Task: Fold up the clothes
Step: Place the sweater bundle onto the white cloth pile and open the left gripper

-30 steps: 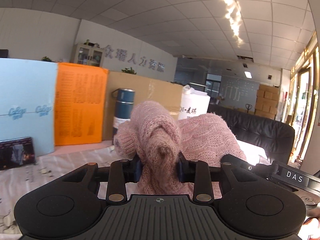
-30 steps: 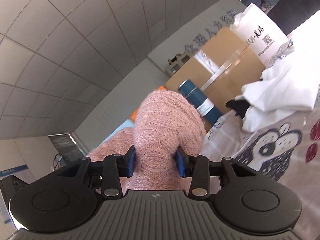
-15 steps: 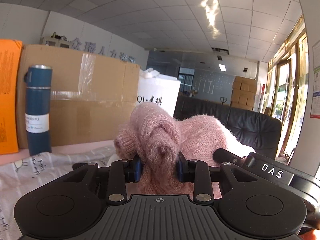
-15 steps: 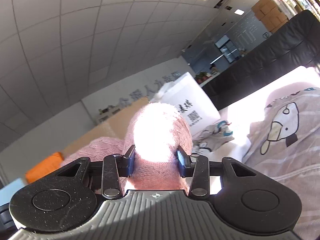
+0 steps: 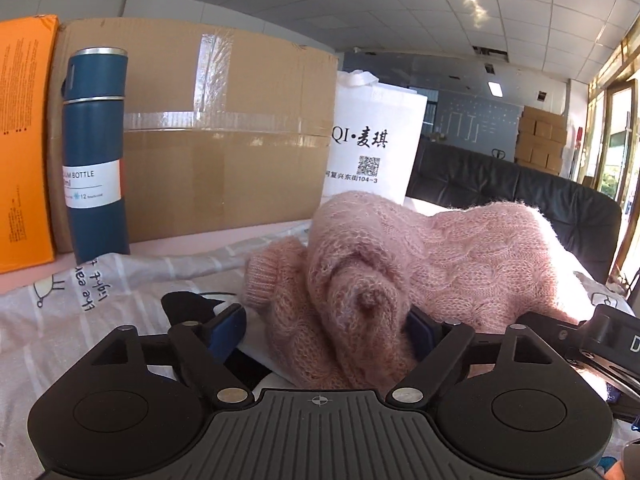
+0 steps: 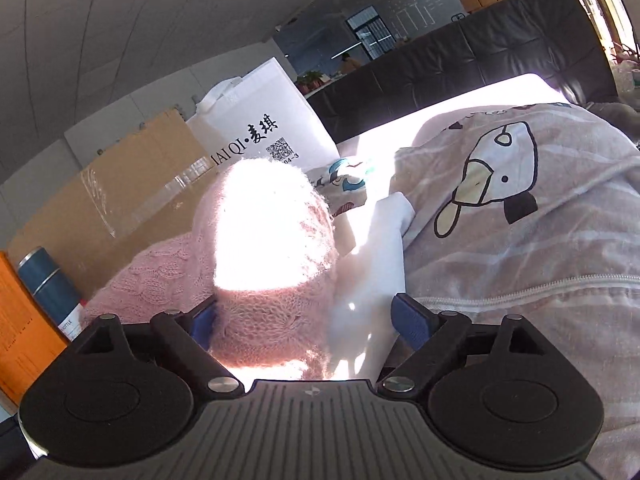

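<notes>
A bunched pink knitted sweater lies on the printed bed sheet. My left gripper is open, its blue pads spread wide, with a sweater fold lying between them against the right pad. My right gripper is open too; the sweater, half washed out by sunlight, sits between its pads near the left one. A white garment lies under the right gripper.
A blue vacuum bottle, a cardboard box, an orange box and a white shopping bag stand behind. A black sofa is at the right. A grey duck-print cloth lies right.
Both grippers have opened and let go of the sweater. Both came down toward the bed, and the sweater now rests on the sheet.
</notes>
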A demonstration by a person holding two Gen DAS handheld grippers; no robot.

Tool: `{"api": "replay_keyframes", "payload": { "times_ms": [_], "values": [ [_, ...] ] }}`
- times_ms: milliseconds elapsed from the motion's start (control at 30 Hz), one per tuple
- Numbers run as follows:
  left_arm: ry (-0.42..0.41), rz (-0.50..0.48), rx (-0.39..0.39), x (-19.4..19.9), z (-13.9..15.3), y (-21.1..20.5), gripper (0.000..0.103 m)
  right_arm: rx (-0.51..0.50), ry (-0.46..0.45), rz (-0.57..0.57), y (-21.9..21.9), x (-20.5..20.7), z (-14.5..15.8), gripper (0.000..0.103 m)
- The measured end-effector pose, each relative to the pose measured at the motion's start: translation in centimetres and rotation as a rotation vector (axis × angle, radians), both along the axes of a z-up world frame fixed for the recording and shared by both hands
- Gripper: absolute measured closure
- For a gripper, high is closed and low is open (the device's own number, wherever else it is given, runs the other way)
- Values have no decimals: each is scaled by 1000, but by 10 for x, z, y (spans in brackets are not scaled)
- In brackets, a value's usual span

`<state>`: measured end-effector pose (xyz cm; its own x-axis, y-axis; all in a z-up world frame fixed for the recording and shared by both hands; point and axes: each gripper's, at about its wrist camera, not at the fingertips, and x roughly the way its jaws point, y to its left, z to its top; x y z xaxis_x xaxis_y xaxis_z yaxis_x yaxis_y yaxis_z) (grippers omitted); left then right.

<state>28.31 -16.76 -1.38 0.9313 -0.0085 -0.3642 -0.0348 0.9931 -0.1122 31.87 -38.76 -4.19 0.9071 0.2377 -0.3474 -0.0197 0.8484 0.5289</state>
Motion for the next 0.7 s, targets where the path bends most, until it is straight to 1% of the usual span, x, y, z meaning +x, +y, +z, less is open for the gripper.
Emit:
{"api": "replay_keyframes", "payload": {
  "times_ms": [67, 167, 233, 333, 400, 433, 500, 600, 700],
  "values": [
    [-30, 7, 42, -11, 3, -2, 13, -16, 1, -5, 3, -4, 1, 3],
    [-82, 14, 134, -29, 14, -5, 7, -21, -4, -5, 6, -10, 1, 0],
    [-108, 6, 178, -43, 23, -1, 3, 12, -19, -6, 2, -13, 0, 0],
    [-141, 11, 236, -70, 36, 11, 3, 92, -67, -43, -11, -21, -1, 0],
    [-152, 28, 230, -90, 43, 25, 2, 122, -96, -86, -18, -28, 1, 0],
    [-154, 40, 217, -99, 47, 32, 1, 118, -106, -106, -17, -33, 3, 0],
    [-162, 69, 190, -116, 54, 47, 0, 91, -123, -143, -13, -42, 7, 0],
    [-168, 109, 158, -142, 58, 68, 0, 21, -138, -178, -1, -63, 15, 0],
    [-166, 137, 119, -166, 63, 90, 0, 3, -119, -187, 15, -90, 20, 0]
  ]
}}
